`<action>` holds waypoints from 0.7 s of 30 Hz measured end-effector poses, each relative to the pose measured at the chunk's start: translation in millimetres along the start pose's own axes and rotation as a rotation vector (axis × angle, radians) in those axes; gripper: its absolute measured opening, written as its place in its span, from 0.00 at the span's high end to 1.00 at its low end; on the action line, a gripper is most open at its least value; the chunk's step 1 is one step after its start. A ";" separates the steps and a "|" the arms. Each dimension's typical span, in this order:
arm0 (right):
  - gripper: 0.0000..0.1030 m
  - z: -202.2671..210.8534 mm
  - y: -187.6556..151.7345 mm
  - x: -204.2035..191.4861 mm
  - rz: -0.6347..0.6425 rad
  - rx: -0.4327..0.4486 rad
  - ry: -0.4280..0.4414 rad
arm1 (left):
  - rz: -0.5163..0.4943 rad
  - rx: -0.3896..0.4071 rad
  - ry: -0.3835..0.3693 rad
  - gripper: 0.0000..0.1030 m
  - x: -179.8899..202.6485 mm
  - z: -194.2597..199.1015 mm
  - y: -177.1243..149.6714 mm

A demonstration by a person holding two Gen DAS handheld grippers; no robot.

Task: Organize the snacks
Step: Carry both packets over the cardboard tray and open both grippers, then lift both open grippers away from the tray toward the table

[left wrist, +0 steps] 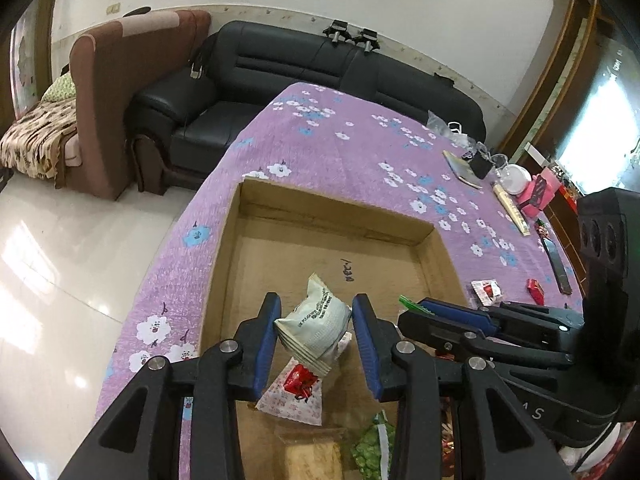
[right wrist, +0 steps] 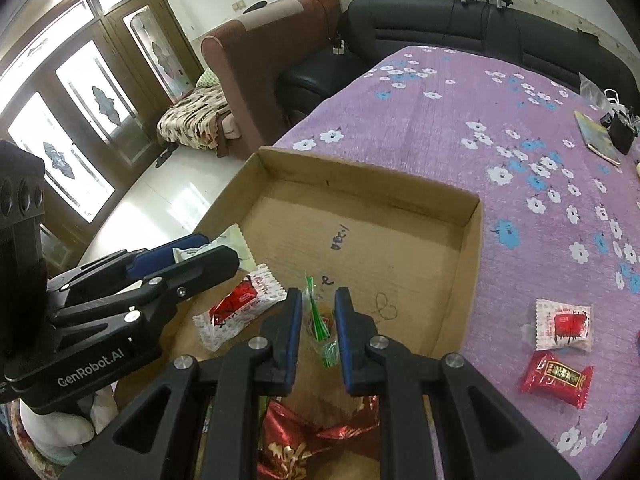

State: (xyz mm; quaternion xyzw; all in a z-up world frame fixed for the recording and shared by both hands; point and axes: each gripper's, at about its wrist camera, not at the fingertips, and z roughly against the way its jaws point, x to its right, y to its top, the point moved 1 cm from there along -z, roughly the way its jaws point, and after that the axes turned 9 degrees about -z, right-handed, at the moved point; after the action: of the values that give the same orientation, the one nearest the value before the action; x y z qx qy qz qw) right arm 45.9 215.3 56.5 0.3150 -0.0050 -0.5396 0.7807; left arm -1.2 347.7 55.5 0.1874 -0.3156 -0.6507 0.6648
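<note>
- The left hand-held gripper (left wrist: 316,322), black with blue pads, sits at lower centre of the left wrist view, clamped on a pale white-green crinkled snack pouch (left wrist: 316,320) held over the shallow brown cardboard tray (left wrist: 336,200).
- The right hand-held gripper (right wrist: 318,322), low in the right wrist view, is clenched nearly closed on a small clear wrapper with green stripes (right wrist: 320,326), also above the tray floor.
- The tray lies on a counter covered with a purple cloth printed with white and blue flowers (right wrist: 460,120).
- Inside the tray, towards the lower edge of the left wrist view: a white floral packet with a red centre (left wrist: 296,392), a tan biscuit pack in clear film (left wrist: 314,456) and a green dotted bag (left wrist: 370,448).
- A crumpled red-and-gold foil bag (right wrist: 304,432) shows at bottom centre of the right wrist view.
- On the cloth at right of that view, outside the tray, lie a white packet with a red square (right wrist: 564,326) and, just below it, a red wrapped sweet (right wrist: 558,378).
</note>
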 end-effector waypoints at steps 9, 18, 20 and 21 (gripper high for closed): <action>0.83 -4.7 -1.8 3.4 -0.029 -0.008 0.006 | 0.055 0.004 -0.025 0.43 -9.2 -0.4 -0.1; 0.69 5.0 -4.2 1.9 -0.037 0.016 0.029 | 0.041 0.069 -0.009 0.23 3.3 26.9 -1.3; 0.66 11.4 -5.4 3.3 -0.038 0.027 0.033 | 0.043 0.088 -0.003 0.16 6.7 35.3 -2.2; 0.66 13.5 -5.9 4.2 -0.039 0.030 0.035 | 0.048 0.097 0.004 0.15 8.7 40.5 -3.3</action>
State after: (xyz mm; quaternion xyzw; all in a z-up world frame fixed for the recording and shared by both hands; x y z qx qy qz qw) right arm 38.0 203.9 63.1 0.3360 0.0068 -0.5490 0.7653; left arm -31.0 345.4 84.4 0.2131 -0.3496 -0.6180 0.6712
